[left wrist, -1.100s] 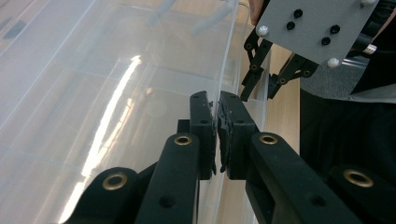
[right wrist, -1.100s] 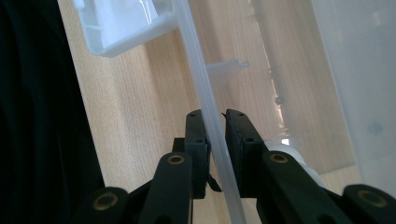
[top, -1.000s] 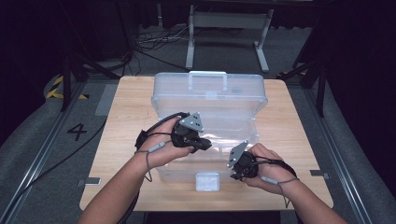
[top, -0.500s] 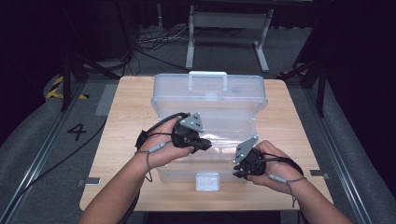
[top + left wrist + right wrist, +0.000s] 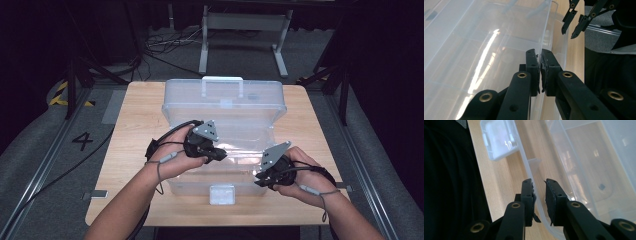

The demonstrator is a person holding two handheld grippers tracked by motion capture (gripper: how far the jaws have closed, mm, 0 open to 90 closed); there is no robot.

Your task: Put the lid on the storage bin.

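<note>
Hands come in from the near edge in the high view, both working on a clear plastic storage box (image 5: pixel 225 130) that sits mid-surface on the wooden surface (image 5: pixel 135 115), its lid with a white handle (image 5: pixel 222 85) on the far side and a white latch (image 5: pixel 221 194) hanging at the near wall. The left gripper (image 5: pixel 215 152) rests on the box's near rim, the right gripper (image 5: pixel 260 177) just off its near right corner. A "4" (image 5: pixel 82 141) is marked on the floor at left; no brand is readable. In the left gripper view, the fingers (image 5: pixel 533 67) are clamped on the thin clear wall. In the right gripper view, the fingers (image 5: pixel 527 192) stand slightly apart astride the rim, not pressing it. The box seems to be steadied for handling; next, the right fingers likely need to close on the rim.
</note>
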